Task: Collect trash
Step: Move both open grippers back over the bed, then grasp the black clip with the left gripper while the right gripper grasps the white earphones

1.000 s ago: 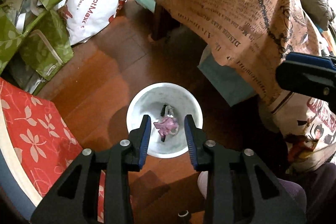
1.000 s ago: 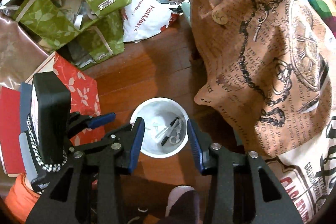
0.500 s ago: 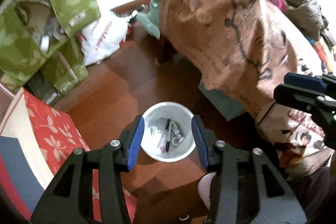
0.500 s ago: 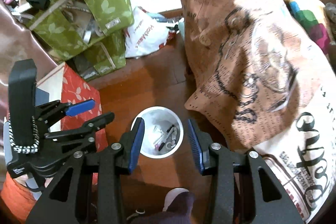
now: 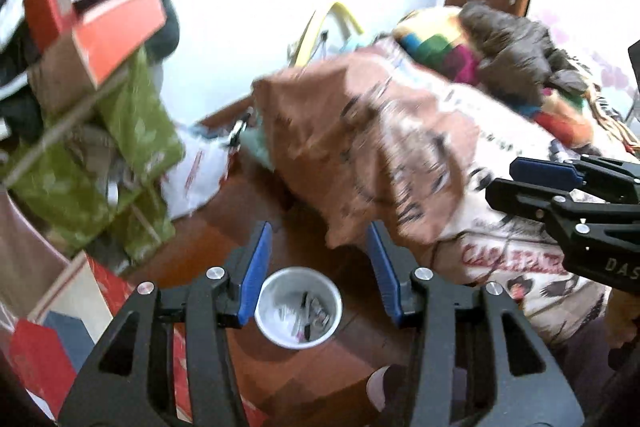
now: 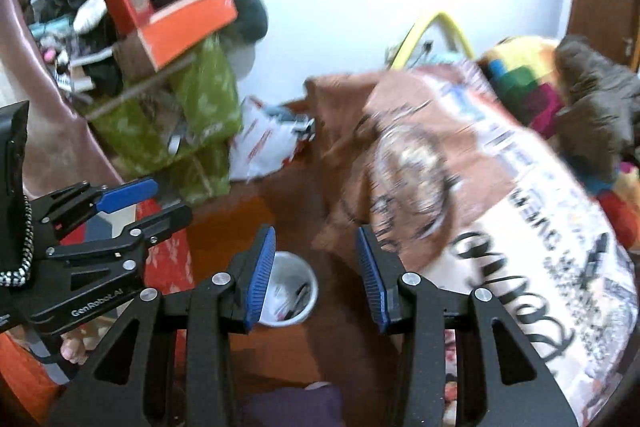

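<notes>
a cluttered room with a white wall, a wooden floor (image 5: 224, 239) and heaps of belongings on both sides; both pictures are blurred. left wrist view: the left gripper (image 5: 316, 267) is released, its blue-padded jaws spread wide with nothing between them, high above a small white bin (image 5: 298, 307) that stands on the floor. the bin holds a few small bits of trash, among them something dark and pen-like, too small to name. a table under a brown printed cloth (image 5: 400, 167) fills the right side, near the bin, with colourful fabric and a dark garment on top. green bags (image 5: 120, 155) and an orange box (image 5: 116, 27) pile up at left. the right gripper (image 5: 520, 183) juts in from the right edge. right wrist view: the right gripper (image 6: 316, 267) is also released and empty, well above the bin (image 6: 288, 291), which is partly hidden behind its left jaw. the left gripper (image 6: 160, 203) shows at left, fingers apart, over a red patterned surface (image 6: 168, 263). the trash looks light, small and loose, probably easy to drop; the bin looks light and stiff, and its rim seems the best place to pinch it.
</notes>
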`<state>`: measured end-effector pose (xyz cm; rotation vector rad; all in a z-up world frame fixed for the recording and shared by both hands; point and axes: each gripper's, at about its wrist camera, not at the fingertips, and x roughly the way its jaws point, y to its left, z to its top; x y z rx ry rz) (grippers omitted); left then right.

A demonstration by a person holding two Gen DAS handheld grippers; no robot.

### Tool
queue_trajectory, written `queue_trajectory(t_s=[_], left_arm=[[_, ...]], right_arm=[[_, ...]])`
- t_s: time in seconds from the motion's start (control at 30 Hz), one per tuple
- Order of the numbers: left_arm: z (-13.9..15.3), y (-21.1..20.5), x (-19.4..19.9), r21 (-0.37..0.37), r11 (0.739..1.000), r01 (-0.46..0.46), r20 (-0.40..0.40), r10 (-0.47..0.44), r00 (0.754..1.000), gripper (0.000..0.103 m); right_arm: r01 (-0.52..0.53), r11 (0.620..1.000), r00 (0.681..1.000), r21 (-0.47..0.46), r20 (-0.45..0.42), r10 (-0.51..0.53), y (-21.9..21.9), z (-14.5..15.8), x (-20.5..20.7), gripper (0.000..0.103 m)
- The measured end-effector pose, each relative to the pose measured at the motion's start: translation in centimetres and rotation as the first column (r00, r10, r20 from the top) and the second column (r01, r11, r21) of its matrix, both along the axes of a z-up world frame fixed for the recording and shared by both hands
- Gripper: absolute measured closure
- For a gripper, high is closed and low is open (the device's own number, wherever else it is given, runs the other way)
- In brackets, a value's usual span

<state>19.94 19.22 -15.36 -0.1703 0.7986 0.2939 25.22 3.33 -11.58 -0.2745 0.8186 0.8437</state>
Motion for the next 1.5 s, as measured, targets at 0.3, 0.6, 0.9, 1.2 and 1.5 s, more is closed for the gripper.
queue_trajectory(t_s=[0.3, 0.6, 0.9, 1.2, 1.5], left_arm=[[7.3, -8.4, 1.5, 0.060, 0.992, 0.111, 0.129, -0.118, 0.985, 0.047], [9.8, -16.8, 5.0, 0.051, 0.974, 0.220, 0.182, -0.226, 0.957, 0.010], [8.0, -25.5, 11.1, 0.036, 0.939, 0.341, 0.115, -0.343, 0.932, 0.010], [3.1, -31.8, 17.3, -0.017, 0.899, 0.437, 0.014, -0.437, 0.900, 0.010], [-3.3, -35.3, 22.3, -0.074, 0.867, 0.492, -0.096, -0.497, 0.862, 0.010]], right_arm=[[0.160, 0.975, 0.975, 0.152, 0.127, -0.180, -11.3, 6.1, 0.3, 0.045], [0.366, 0.907, 0.884, 0.208, 0.228, -0.409, -22.5, 8.4, 1.5, 0.022], [0.540, 0.825, 0.798, 0.166, 0.210, -0.565, -31.6, 6.5, 4.7, 0.022], [0.633, 0.773, 0.766, 0.049, 0.109, -0.634, -37.1, -0.2, 8.0, 0.022], [0.659, 0.751, 0.749, -0.033, -0.052, -0.660, -39.1, -7.0, 12.0, 0.022]])
